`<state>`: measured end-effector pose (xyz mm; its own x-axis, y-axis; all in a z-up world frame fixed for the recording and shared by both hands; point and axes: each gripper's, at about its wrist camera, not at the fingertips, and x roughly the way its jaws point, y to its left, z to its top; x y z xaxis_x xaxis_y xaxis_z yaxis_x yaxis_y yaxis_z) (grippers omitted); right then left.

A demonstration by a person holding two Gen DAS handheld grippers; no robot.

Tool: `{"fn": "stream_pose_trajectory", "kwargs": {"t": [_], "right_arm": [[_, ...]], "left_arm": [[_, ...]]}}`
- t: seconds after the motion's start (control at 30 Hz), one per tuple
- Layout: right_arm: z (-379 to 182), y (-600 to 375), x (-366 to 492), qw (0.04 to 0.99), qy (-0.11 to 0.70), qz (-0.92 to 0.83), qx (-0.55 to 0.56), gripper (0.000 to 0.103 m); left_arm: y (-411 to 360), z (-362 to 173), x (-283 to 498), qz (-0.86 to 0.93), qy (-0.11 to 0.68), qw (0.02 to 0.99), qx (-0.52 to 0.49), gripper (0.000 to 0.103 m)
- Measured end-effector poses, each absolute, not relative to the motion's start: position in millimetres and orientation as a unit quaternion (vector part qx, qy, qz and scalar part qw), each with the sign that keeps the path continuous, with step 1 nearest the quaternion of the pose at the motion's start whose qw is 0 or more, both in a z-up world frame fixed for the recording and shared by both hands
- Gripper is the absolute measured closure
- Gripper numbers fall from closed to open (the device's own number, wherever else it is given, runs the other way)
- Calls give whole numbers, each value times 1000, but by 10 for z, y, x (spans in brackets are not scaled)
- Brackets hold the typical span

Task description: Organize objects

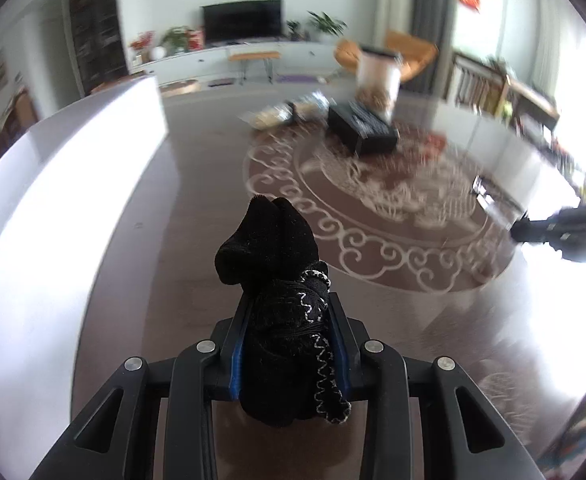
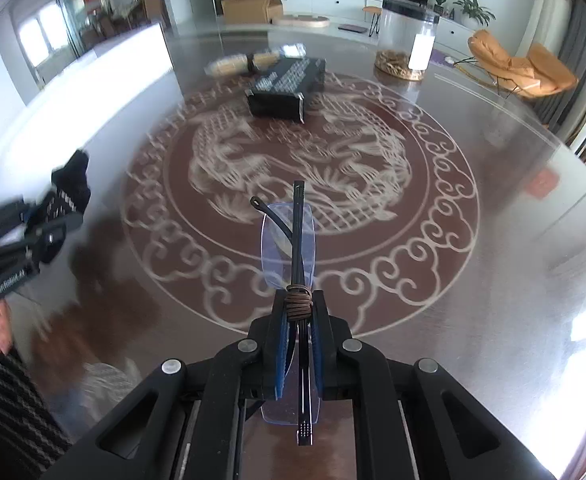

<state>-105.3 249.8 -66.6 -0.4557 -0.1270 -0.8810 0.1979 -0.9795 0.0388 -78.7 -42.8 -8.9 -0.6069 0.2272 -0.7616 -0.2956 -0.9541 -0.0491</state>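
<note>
My left gripper (image 1: 289, 312) is shut on a rolled black sock (image 1: 277, 264) with white zigzag stitching, held above the brown glass table (image 1: 181, 240). My right gripper (image 2: 297, 312) is shut on folded glasses (image 2: 289, 240) with clear lenses and black arms, a brown cord wound round them. The glasses point toward the table's middle. The left gripper with the sock shows at the left of the right wrist view (image 2: 59, 200). The right gripper shows at the right edge of the left wrist view (image 1: 549, 232).
A black open box (image 2: 285, 88) (image 1: 361, 128) stands past the round white dragon pattern (image 2: 301, 168). Clear wrapped packets (image 2: 249, 62) lie behind it. A clear jar (image 2: 423, 48) with a black lid stands at the far right. A white block (image 1: 53, 208) borders the table's left.
</note>
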Motion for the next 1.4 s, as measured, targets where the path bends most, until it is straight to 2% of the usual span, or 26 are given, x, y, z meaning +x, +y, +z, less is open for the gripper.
{"fn": "stream_pose_trajectory", "kwargs": {"t": [0.17,0.33,0.53,0.63,0.7,0.73,0.77,0.83,0.87,0.9,1.07,1.23,1.27,1.4], "right_arm": [[-301,2139,-1109,134,13,-866,481,92],[306,1196,-1383,214,31,-880,424,92],[844,-250,-1607,331,22,-863,381,92],[836,-867,-1668,365,33,-846,388,92],[733,-1221,-1706,379,41,-831,405,91],[637,-1431,-1725,382,49,-823,418,91],[551,-1563,-1732,383,54,-817,428,88],[350,-1793,-1755,385,64,-799,457,69],[288,-1846,-1761,384,66,-795,466,47],[227,-1875,-1753,379,67,-794,471,43],[174,-1564,-1668,365,48,-820,439,31],[208,-750,-1523,303,49,-878,368,16],[193,-628,-1500,290,52,-885,360,13],[-101,113,-1315,217,79,-910,343,12]], "left_arm": [[-1061,531,-724,917,-33,124,-377,69],[-1881,978,-870,933,-48,48,-354,69],[-2973,819,-1027,911,-72,-71,-401,69],[-3245,701,-1058,900,-68,-101,-419,69],[-3395,613,-1060,889,-68,-120,-437,65],[-3429,545,-1082,882,-72,-127,-448,58],[-3480,488,-1082,875,-77,-136,-458,42],[-3536,425,-1045,869,-80,-150,-464,21],[-3539,402,-995,871,-77,-161,-458,21],[-3526,386,-969,872,-77,-162,-455,21],[-3398,405,-778,885,-88,-168,-425,21],[-2872,602,-562,913,-97,-140,-370,20],[-2686,651,-494,921,-95,-123,-358,17],[-2074,781,-341,939,-89,-55,-329,9]]}}
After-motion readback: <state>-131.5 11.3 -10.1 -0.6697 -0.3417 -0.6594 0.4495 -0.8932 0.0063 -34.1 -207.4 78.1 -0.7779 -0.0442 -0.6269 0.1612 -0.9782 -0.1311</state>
